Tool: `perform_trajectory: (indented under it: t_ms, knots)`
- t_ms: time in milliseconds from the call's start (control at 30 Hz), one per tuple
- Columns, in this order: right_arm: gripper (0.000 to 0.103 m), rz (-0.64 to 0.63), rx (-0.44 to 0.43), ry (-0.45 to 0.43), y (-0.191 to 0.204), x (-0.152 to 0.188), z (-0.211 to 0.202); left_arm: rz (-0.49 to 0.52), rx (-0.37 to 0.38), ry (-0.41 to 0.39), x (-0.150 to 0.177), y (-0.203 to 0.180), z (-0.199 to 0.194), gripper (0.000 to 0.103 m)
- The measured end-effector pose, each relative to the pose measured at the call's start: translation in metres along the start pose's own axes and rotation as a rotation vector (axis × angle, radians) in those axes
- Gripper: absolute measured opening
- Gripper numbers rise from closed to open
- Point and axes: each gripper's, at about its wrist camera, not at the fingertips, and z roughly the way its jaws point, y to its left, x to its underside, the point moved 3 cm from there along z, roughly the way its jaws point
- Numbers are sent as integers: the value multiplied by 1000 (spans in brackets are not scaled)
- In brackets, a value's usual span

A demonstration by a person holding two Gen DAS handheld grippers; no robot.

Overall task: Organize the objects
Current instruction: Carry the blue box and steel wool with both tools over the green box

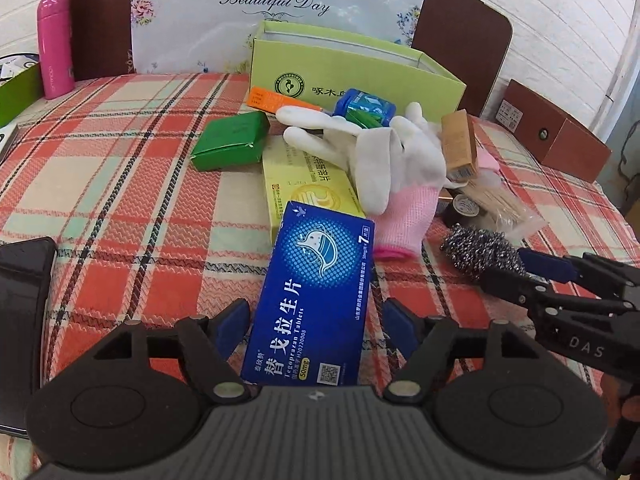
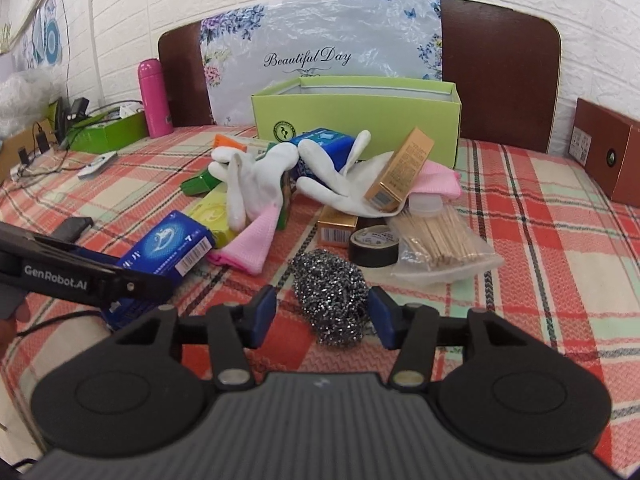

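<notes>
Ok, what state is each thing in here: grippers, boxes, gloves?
Left gripper: open, fingers either side of the blue box.
Right gripper: open around the scourer.
Green carton: open-topped, upright.
Gold box: tilted, on a glove.
Flask: upright, capped.

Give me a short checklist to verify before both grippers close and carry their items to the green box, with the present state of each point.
1. Blue tablet box lies between the open left gripper fingers: ok.
2. Steel wool scrubber sits between the open right gripper fingers: ok.
3. Pads touching either item: cannot tell.
4. Light green box is open on top: ok.
5. Room inside the box: cannot tell.
6. Blue tablet box lies free of the white glove: ok.
</notes>
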Motion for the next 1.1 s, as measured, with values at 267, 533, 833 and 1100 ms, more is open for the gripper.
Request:
perform_trajectory:
  t_ms: [267, 533, 833, 1100]
  knots:
    - [50, -51, 36, 5, 2, 0, 14, -7, -1, -8, 1, 2, 4, 73]
    - [26, -14, 37, 9, -4, 0, 12, -32, 21, -16, -1, 4, 1, 62]
    - [25, 108, -103, -67, -16, -24, -19, -20, 116, -92, -19, -6, -29, 62]
    - [25, 88, -78, -199, -28, -67, -36, -19, 175, -237, -62, -23, -49, 62]
